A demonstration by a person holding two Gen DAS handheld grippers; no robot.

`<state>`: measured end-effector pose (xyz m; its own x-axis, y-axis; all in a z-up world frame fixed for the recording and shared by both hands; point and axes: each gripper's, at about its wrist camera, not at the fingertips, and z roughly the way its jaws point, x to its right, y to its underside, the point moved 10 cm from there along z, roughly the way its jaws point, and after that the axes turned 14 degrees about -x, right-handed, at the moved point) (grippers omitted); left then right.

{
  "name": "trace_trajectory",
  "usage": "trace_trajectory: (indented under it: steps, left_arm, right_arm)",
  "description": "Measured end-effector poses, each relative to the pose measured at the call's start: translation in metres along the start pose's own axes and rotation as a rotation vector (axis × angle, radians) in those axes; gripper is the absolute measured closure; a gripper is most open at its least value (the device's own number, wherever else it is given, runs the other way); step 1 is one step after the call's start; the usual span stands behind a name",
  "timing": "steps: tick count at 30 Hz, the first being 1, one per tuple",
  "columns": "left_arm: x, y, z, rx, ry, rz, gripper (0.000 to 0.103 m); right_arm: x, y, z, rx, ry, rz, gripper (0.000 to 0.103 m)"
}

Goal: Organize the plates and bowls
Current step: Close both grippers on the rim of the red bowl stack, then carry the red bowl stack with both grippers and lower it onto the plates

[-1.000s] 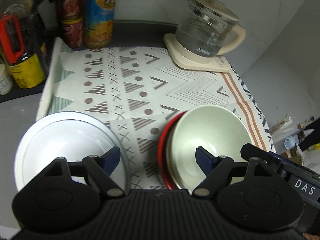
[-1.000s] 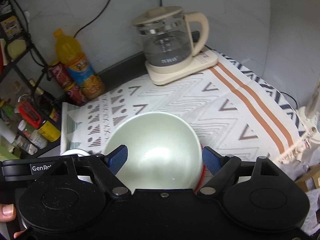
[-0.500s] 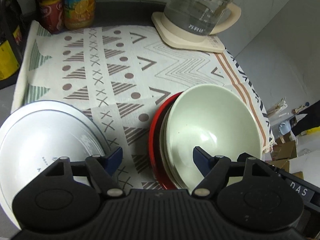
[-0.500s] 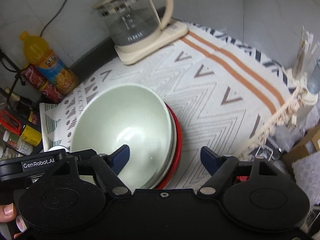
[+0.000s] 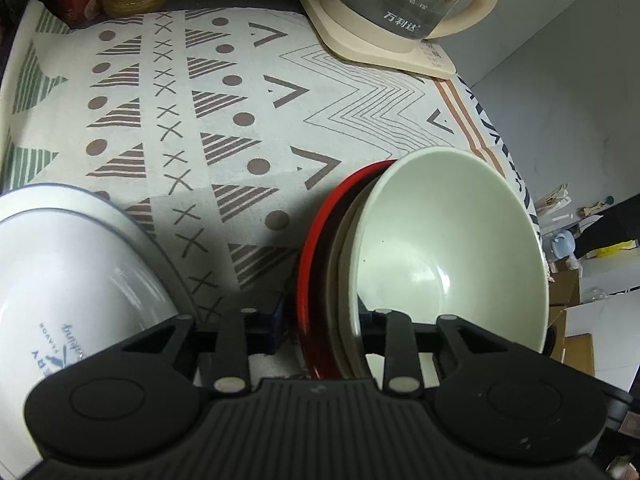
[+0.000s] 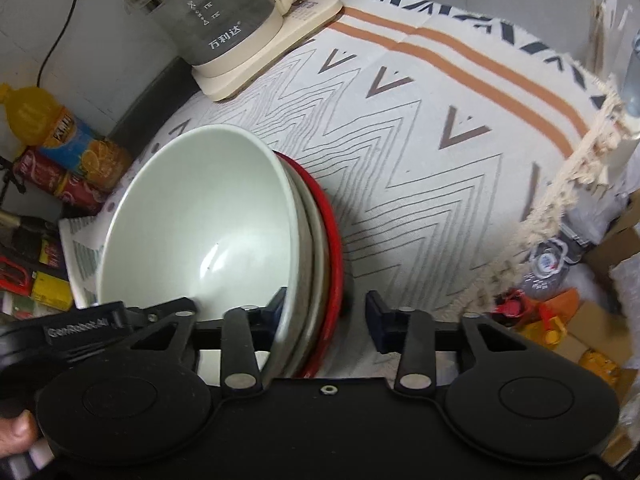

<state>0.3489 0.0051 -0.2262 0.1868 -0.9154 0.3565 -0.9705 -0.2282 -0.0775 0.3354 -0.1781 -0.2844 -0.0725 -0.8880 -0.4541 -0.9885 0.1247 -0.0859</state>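
A pale woven cloth (image 5: 248, 92) printed with brown triangles, dots, crosses and zigzags covers the surface, and a glass kettle (image 6: 224, 20) on a cream base stands at the upper left of my right wrist view, against a grey wall. An orange drink bottle (image 6: 60, 132) and red cans (image 6: 52, 178) lie along the left edge.

The stack of dishes sits low and centre in both views: a smooth, glossy pale green bowl (image 6: 200, 224) nested in a beige plate (image 5: 344, 280) on a red plate (image 5: 316, 248). The round stack is tipped up on edge, the bowl's open mouth facing the left of the right wrist view.

My left gripper (image 5: 320, 320) has its jaws straddling the stack's rim; whether they press it I cannot tell. My right gripper (image 6: 324, 312) straddles the same rim with its jaws apart, the right pad clear of the red plate. A white bowl (image 5: 72, 280) with blue lettering sits at the lower left of the left wrist view, apart from the stack.
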Motion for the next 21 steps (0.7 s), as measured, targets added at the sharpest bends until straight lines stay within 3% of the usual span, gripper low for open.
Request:
trace_trajectory:
  steps: [9,21]
  left_arm:
    - [0.003,0.001,-0.006,0.011,-0.016,0.032,0.075]
    - [0.003,0.000,-0.051,0.115,0.012,-0.018,0.075]
  right_arm:
    - [-0.005,-0.001,-0.004,0.007,0.013,-0.022,0.075]
    - [-0.040,-0.015,-0.039,0.085,-0.008,-0.125,0.075]
